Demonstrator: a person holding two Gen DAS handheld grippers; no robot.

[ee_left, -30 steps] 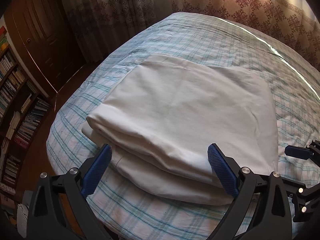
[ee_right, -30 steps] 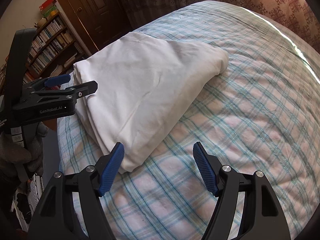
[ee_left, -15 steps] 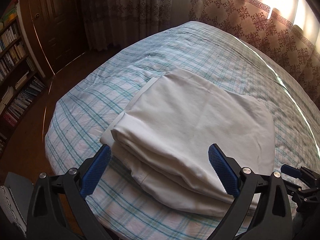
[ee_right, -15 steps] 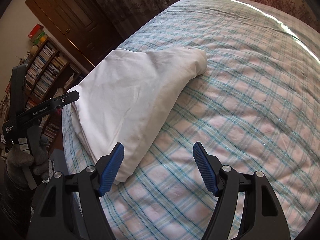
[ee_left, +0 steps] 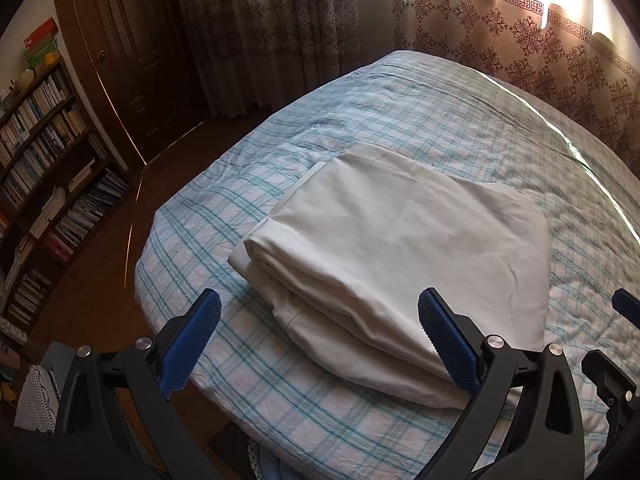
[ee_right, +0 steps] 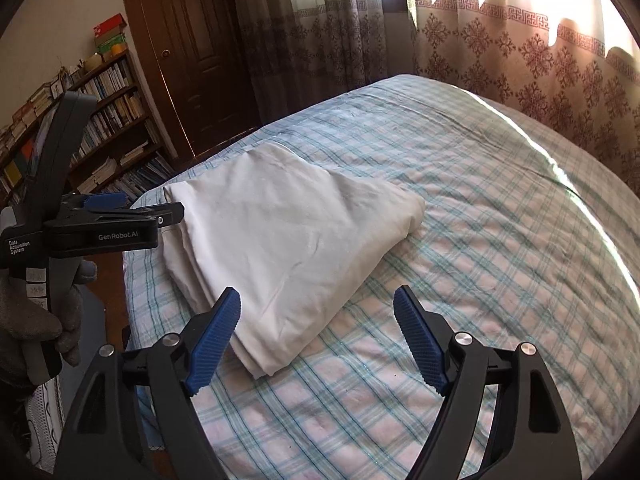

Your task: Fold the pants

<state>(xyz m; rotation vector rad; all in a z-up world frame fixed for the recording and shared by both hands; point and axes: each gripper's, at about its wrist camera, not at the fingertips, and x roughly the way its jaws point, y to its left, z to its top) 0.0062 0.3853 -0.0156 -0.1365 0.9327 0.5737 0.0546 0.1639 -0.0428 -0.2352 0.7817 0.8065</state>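
Observation:
The white pants point(ee_left: 404, 248) lie folded in a flat stack on the plaid bed point(ee_left: 280, 380), near its front corner. They also show in the right wrist view point(ee_right: 288, 248). My left gripper point(ee_left: 320, 340) is open and empty, held above and just short of the stack's near edge. My right gripper point(ee_right: 316, 340) is open and empty, above the stack's near right corner. The left gripper also shows from the side in the right wrist view point(ee_right: 132, 216), clear of the cloth.
The bed's plaid sheet point(ee_right: 500, 260) stretches right toward patterned curtains point(ee_right: 520, 60). A bookshelf point(ee_left: 44, 152) and a dark wooden door point(ee_left: 132, 52) stand to the left beyond the bed's edge. Wooden floor point(ee_left: 100, 280) lies below the left side.
Both grippers have pulled back and lifted away from the folded pants, so more of the bed and room shows. The pants have stayed in place.

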